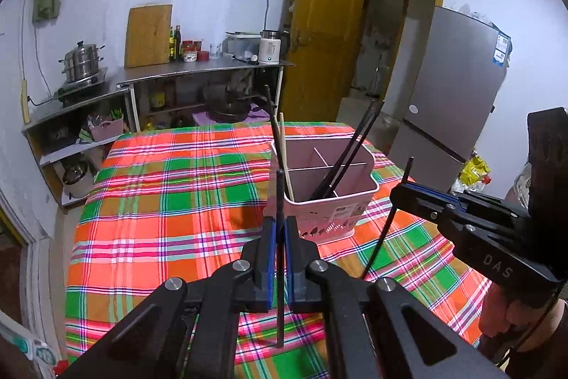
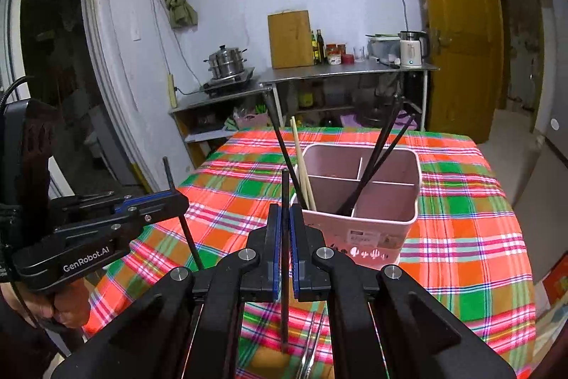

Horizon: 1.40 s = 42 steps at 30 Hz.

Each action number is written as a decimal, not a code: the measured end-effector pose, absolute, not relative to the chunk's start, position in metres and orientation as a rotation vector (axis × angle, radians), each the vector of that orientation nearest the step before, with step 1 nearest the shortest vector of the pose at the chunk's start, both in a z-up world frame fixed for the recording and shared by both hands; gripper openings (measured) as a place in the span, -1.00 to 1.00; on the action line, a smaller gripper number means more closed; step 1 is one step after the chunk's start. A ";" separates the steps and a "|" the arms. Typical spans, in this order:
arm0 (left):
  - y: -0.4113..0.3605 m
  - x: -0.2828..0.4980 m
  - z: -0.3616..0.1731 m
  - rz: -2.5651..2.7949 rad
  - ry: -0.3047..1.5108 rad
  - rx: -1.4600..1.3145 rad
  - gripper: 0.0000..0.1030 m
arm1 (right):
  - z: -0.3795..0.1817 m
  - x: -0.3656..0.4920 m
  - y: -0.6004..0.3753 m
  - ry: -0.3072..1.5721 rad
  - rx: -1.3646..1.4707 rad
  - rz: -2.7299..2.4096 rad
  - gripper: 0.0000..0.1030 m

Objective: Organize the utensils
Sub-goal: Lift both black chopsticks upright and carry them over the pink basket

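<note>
1. At the left of the right wrist view I see my left gripper [image 2: 179, 198], its tongs clamped on a black chopstick [image 2: 183, 219] that stands nearly upright through them. I hold it by the middle, I judge, so that the lower end can be steered down into a compartment.
2. In the centre of that view my right gripper [image 2: 285, 229] is closed on a second black chopstick [image 2: 285, 258], also upright, clear above the cloth. At the bottom edge something thin and pale lies on the cloth; it is too blurred for me to name.
3. Right of centre stands the pink utensil holder [image 2: 376, 226], divided into compartments. Its near left compartment holds one black and a pale wooden pair [image 2: 301, 162] leaning left; two more black ones [image 2: 380, 158] lean right from the middle. I read this as sorting by kind, with my two sticks yet to go in.
4. The holder rests on a table under a plaid tablecloth [image 2: 461, 237] of red, green and orange.
5. Around the room, in the left wrist view: a steel steamer pot [image 1: 82, 61] at upper left, a wooden cutting board [image 1: 148, 36] against the wall, a white kettle [image 1: 270, 50] on the steel counter, a yellow door [image 1: 326, 31] standing open, and a grey refrigerator [image 1: 458, 87] at right.
</note>
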<state>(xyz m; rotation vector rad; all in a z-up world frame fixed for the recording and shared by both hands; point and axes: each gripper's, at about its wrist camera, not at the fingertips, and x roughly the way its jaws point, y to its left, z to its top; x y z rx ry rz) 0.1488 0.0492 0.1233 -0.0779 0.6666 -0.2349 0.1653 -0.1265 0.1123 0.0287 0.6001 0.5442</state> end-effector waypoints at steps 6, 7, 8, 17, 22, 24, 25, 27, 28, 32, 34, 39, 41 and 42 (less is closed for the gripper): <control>0.049 0.139 0.122 -0.236 0.666 -0.081 -0.92 | 0.112 0.155 -0.132 0.597 0.028 0.545 -0.91; 0.048 0.137 0.123 -0.234 0.668 -0.075 -0.92 | 0.112 0.154 -0.133 0.596 0.026 0.545 -0.91; 0.047 0.135 0.124 -0.232 0.670 -0.071 -0.92 | 0.112 0.152 -0.134 0.596 0.025 0.545 -0.91; 0.047 0.131 0.133 -0.239 0.687 -0.084 -0.92 | 0.118 0.143 -0.144 0.584 0.039 0.534 -0.91; 0.047 0.131 0.146 -0.264 0.673 -0.096 -0.92 | 0.134 0.140 -0.154 0.550 0.048 0.524 -0.92; 0.044 0.133 0.152 -0.275 0.665 -0.092 -0.92 | 0.140 0.141 -0.158 0.537 0.051 0.518 -0.92; 0.043 0.135 0.155 -0.281 0.662 -0.091 -0.92 | 0.141 0.141 -0.159 0.534 0.052 0.516 -0.92; 0.041 0.142 0.159 -0.292 0.662 -0.093 -0.92 | 0.146 0.144 -0.162 0.525 0.053 0.509 -0.92; 0.040 0.145 0.161 -0.295 0.661 -0.094 -0.92 | 0.149 0.146 -0.163 0.519 0.050 0.504 -0.91; 0.038 0.161 0.172 -0.304 0.651 -0.115 -0.92 | 0.157 0.156 -0.164 0.507 0.044 0.488 -0.92; 0.038 0.170 0.179 -0.308 0.642 -0.127 -0.92 | 0.160 0.162 -0.166 0.501 0.047 0.481 -0.92; 0.039 0.191 0.202 -0.308 0.603 -0.159 -0.92 | 0.175 0.177 -0.171 0.469 0.073 0.465 -0.92; 0.039 0.198 0.210 -0.307 0.587 -0.161 -0.92 | 0.181 0.181 -0.172 0.452 0.081 0.463 -0.92; 0.039 0.202 0.215 -0.305 0.579 -0.161 -0.92 | 0.186 0.185 -0.171 0.439 0.082 0.462 -0.91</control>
